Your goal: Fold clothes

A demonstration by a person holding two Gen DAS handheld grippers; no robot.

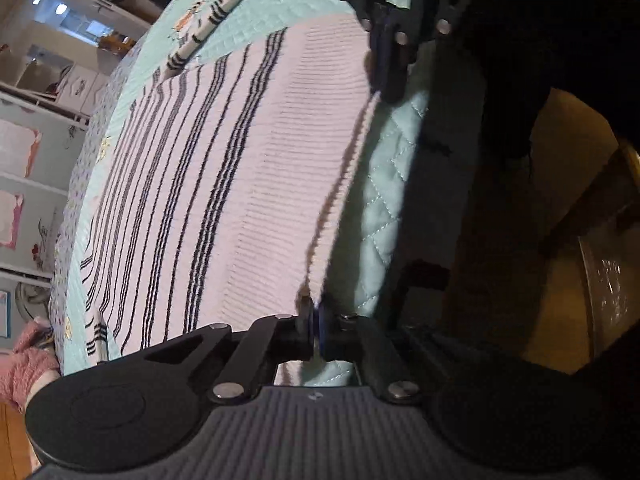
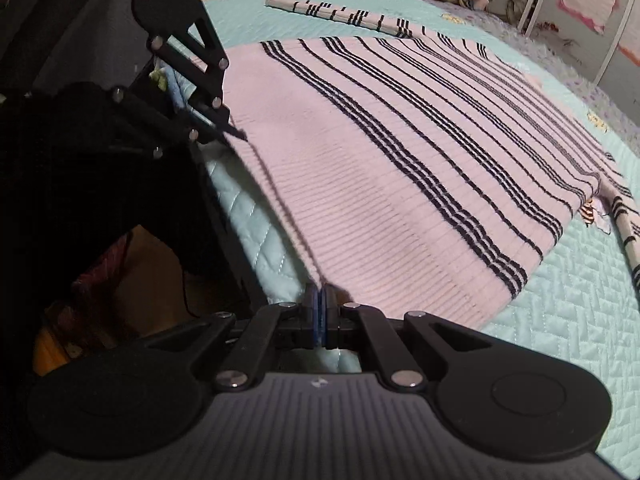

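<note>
Pink striped sweater (image 2: 400,168) on quilt (image 2: 560,300), both grippers pinching its hem

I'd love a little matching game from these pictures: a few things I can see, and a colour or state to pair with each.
Things:
1. sweater
2. quilt
3. left gripper
4. fuzzy garment

Descriptions:
A. mint green, stitched
B. pale pink with dark stripes
C. shut on the sweater's hem
D. rose pink, at the bed's edge

Pairs: 1-B, 2-A, 3-C, 4-D

The sweater (image 2: 400,168) lies flat on the bedspread (image 2: 560,320), each gripper at a near hem corner
</note>
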